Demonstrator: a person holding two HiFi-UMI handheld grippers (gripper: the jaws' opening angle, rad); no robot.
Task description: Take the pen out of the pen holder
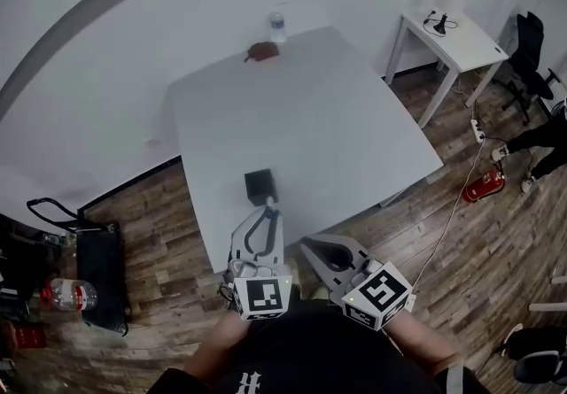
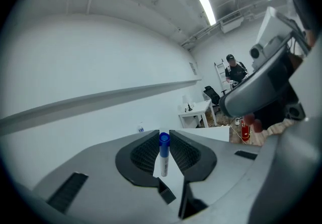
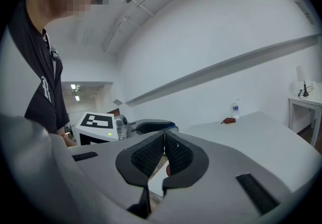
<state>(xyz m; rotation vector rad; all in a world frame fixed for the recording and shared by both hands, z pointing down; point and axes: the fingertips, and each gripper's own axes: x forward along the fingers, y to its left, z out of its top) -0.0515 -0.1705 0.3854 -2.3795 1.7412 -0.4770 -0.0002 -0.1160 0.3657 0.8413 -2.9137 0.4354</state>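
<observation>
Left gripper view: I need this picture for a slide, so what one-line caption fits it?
Left gripper clamps a blue-capped pen upright between its jaws, facing a white wall.

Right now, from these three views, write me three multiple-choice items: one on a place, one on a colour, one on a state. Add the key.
1. Where does the square black pen holder stand?
A. On the white table, just ahead of the left gripper
B. On the wooden floor
C. On the small side table

2. What colour is the cap of the white pen in the left gripper's jaws?
A. Red
B. Blue
C. Green

3. How do the right gripper's jaws stand?
A. Wide apart
B. Closed on the pen
C. Together, with nothing between them

Key: 1 A, the head view shows it on the tabletop's near part; 2 B, the left gripper view shows a blue cap between the pads; 3 C, the right gripper view shows the pads meeting.
</observation>
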